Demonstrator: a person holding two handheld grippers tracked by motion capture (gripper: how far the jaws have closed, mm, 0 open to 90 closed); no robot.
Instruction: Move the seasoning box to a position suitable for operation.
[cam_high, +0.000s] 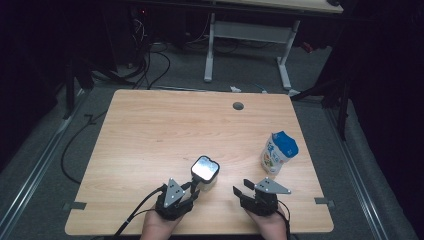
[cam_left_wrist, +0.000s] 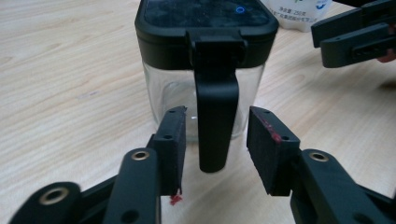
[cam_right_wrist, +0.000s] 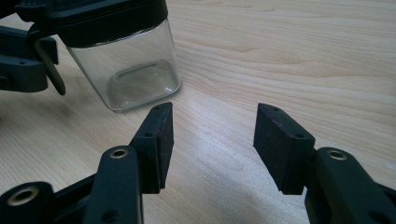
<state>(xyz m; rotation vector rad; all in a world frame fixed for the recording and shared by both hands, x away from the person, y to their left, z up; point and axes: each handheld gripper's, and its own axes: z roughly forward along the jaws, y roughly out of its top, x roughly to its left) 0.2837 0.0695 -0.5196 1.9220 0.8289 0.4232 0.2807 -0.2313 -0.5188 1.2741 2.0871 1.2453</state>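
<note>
A clear square jar (cam_high: 205, 169) with a black lid stands upright near the table's front edge. Its black handle (cam_left_wrist: 214, 107) hangs down between the jaws of my left gripper (cam_high: 194, 186), which is open: a gap shows on each side of the handle and neither pad touches it. To the right, my right gripper (cam_high: 242, 187) is open with only bare wood between its jaws. In the right gripper view the jar (cam_right_wrist: 126, 65) sits up and to the left of the right gripper (cam_right_wrist: 212, 121).
A small white bottle with a blue top (cam_high: 279, 152) stands at the right of the wooden table (cam_high: 150, 130). A round cable hole (cam_high: 238, 106) lies near the far edge. Beyond are a white desk frame (cam_high: 250, 30) and floor cables.
</note>
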